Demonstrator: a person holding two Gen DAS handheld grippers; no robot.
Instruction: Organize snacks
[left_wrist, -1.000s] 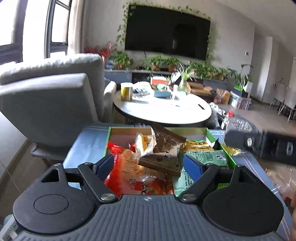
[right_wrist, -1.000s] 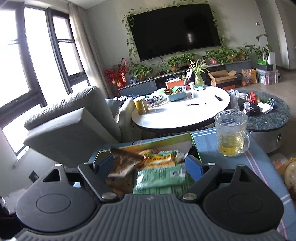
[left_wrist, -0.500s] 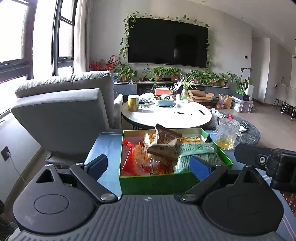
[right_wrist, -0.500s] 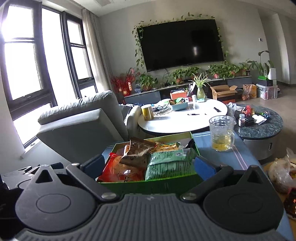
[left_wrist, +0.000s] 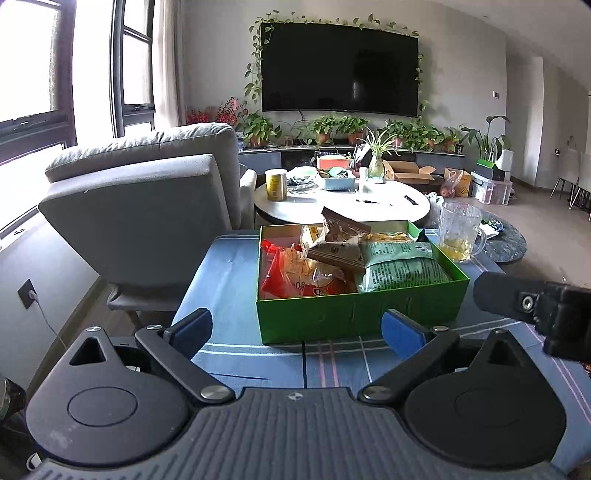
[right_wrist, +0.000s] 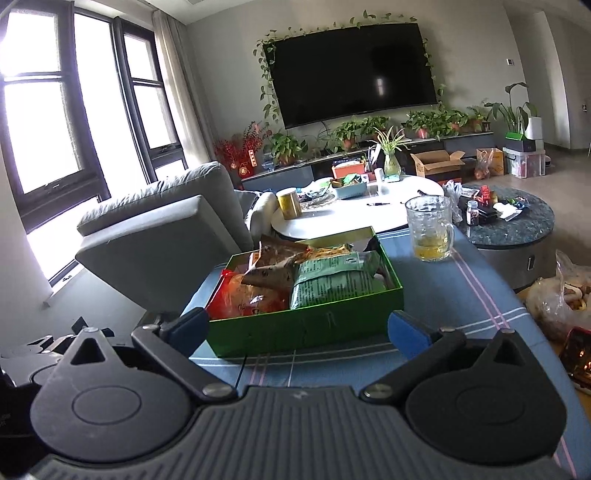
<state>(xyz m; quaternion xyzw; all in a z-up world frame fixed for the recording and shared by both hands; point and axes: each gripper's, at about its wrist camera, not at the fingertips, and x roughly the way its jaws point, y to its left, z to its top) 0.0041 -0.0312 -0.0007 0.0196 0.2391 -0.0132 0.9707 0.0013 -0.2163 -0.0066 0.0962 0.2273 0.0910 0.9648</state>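
Your left gripper (left_wrist: 297, 328) has just been opening, now wide w/ nothing between jaws; right gripper (right_wrist: 297, 328) also wide, empty. Green box (left_wrist: 358, 314) of snack packs (left_wrist: 399, 267) sits just ahead of both, on blue tablecloth (left_wrist: 221, 280).

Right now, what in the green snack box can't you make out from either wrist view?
- Box floor: covered by packets, both views.
- Orange packet: mostly behind the green packet, right view.
- Packet print: too small, both views.
- Bag contents beside table: cut off at right edge.
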